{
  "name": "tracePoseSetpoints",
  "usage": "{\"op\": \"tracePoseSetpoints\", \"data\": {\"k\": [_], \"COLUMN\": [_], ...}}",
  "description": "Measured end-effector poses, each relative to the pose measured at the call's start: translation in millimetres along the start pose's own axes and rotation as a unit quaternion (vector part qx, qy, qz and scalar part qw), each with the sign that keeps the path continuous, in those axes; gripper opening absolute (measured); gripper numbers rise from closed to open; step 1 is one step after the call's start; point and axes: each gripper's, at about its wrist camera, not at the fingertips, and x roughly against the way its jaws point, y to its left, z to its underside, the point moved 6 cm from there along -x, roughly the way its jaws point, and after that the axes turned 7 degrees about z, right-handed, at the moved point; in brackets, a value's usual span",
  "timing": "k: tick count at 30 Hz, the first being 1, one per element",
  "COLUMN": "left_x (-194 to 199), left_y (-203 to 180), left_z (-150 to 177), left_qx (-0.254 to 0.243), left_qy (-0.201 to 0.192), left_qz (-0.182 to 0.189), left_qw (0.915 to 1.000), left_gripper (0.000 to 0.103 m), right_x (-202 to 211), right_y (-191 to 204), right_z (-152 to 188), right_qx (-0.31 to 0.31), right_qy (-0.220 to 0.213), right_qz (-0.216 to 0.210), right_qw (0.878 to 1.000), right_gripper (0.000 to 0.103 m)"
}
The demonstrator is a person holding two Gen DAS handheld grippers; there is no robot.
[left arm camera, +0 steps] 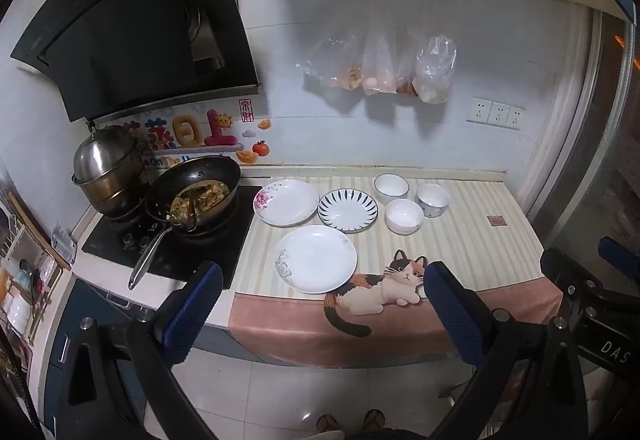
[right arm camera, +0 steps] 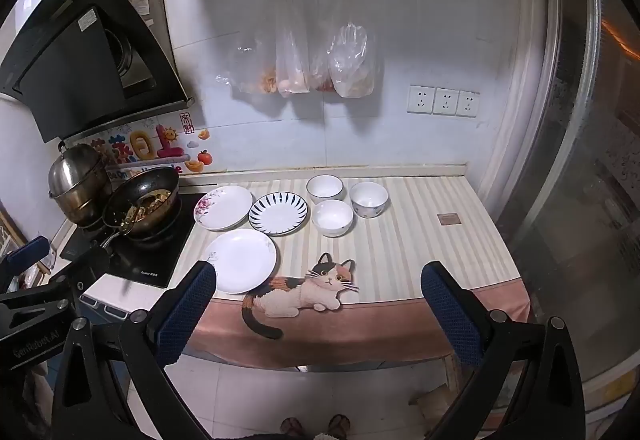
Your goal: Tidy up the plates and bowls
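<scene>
Left wrist view: left gripper [left arm camera: 320, 304] fingers spread wide, empty; three plates [left arm camera: 316, 258] and three bowls [left arm camera: 404, 215] sit on the counter [left arm camera: 472, 240] beyond them. Right gripper [right arm camera: 318, 304] likewise released.

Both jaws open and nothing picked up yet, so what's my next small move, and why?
Probably ease the left gripper forward and down to the near white plate. It lies closest, apart from the other dishes, and both grippers hang empty short of the counter.
</scene>
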Motion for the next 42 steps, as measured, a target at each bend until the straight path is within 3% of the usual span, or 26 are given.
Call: {"op": "tracePoseSetpoints", "data": {"k": [13,42], "left_x": [6,7], "left_y": [-5,3], "left_z": [15,3], "left_qx": [0.005,0.007], "left_qy": [-0.003,-0.007], "left_qz": [-0.002,-0.003], "left_qw": [1.0000,0.9999], "left_gripper": [0.103,0.103], "right_x": [6,6], "right_y": [-3,-7], "right_z": [3,-14], "right_qx": [-0.002,-0.004], "right_qy": [-0.001,-0.004], "right_qz": [-0.001,-0.002], "right_qw": [1.000,1.000], "right_gripper": [0.103,0.103]}}
